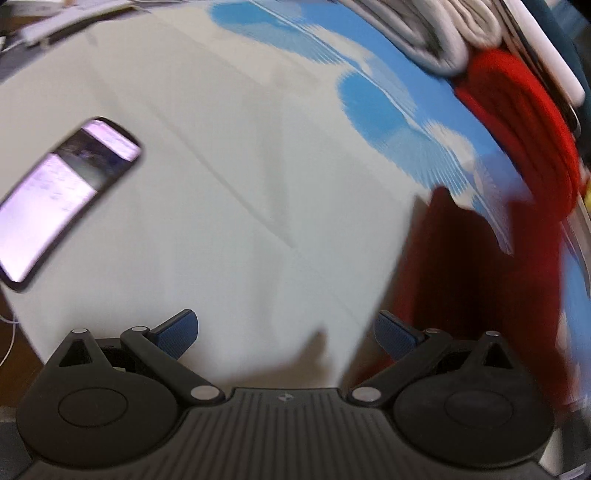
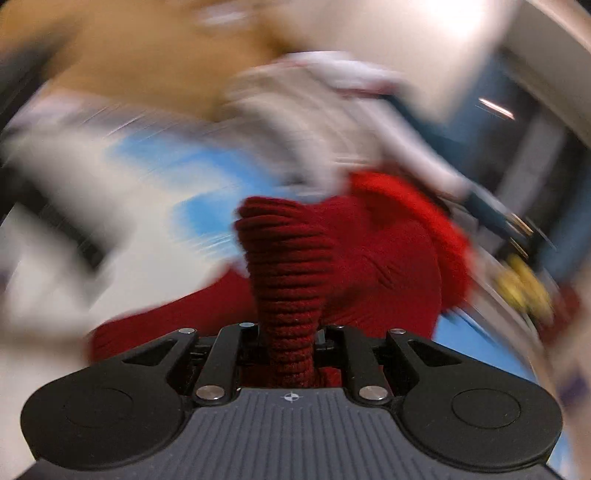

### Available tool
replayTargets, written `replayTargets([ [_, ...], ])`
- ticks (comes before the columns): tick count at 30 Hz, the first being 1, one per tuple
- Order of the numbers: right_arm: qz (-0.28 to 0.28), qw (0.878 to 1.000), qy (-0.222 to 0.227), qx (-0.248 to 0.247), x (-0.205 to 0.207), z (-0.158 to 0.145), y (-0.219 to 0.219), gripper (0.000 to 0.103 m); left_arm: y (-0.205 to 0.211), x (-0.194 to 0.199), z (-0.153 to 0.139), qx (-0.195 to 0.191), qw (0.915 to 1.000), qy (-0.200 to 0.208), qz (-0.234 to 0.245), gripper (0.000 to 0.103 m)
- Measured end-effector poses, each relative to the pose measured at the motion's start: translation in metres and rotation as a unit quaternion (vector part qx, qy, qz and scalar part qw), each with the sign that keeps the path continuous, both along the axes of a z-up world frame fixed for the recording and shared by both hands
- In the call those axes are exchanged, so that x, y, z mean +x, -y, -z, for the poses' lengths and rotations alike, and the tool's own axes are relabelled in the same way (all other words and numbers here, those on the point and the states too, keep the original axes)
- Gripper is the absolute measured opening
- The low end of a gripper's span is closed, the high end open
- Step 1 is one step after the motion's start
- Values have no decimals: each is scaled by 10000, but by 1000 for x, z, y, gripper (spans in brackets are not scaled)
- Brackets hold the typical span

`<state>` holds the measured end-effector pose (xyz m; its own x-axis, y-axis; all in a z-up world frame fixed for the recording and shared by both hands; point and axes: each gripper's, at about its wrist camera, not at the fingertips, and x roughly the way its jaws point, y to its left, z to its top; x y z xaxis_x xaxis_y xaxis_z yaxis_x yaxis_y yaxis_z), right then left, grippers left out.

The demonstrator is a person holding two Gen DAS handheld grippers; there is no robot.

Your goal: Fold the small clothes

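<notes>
While right gripper [image 2: 291,332] clamps red knit [image 2: 288,266], left gripper [image 1: 286,332] gapes.

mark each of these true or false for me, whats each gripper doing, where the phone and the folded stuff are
1. The right gripper is shut on the red knit garment. True.
2. The left gripper grips the red knit. False: its jaws are open and empty.
3. A lit phone lies on the pale cloth. True.
4. The phone sits on the stack of folded clothes. False: the folded grey pieces lie apart, at the far edge.
5. The cloth has blue patches. True.
</notes>
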<state>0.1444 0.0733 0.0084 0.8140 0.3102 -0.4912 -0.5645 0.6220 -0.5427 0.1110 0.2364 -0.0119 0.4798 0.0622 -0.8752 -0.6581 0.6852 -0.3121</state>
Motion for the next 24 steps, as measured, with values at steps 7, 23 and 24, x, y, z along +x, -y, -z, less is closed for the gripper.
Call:
replayTargets([
  [7, -70, 9994, -332, -97, -7, 28, -18, 30, -5, -5, -2, -42, 9999, 7, 129, 102],
  [23, 523, 9622, -2104, 1648, 7, 6, 34, 47, 27, -10, -16, 42, 9947, 529, 881, 102],
  [24, 518, 9595, -2145, 1750, 7, 2, 36, 47, 31, -10, -17, 72, 9937, 539, 977, 102],
])
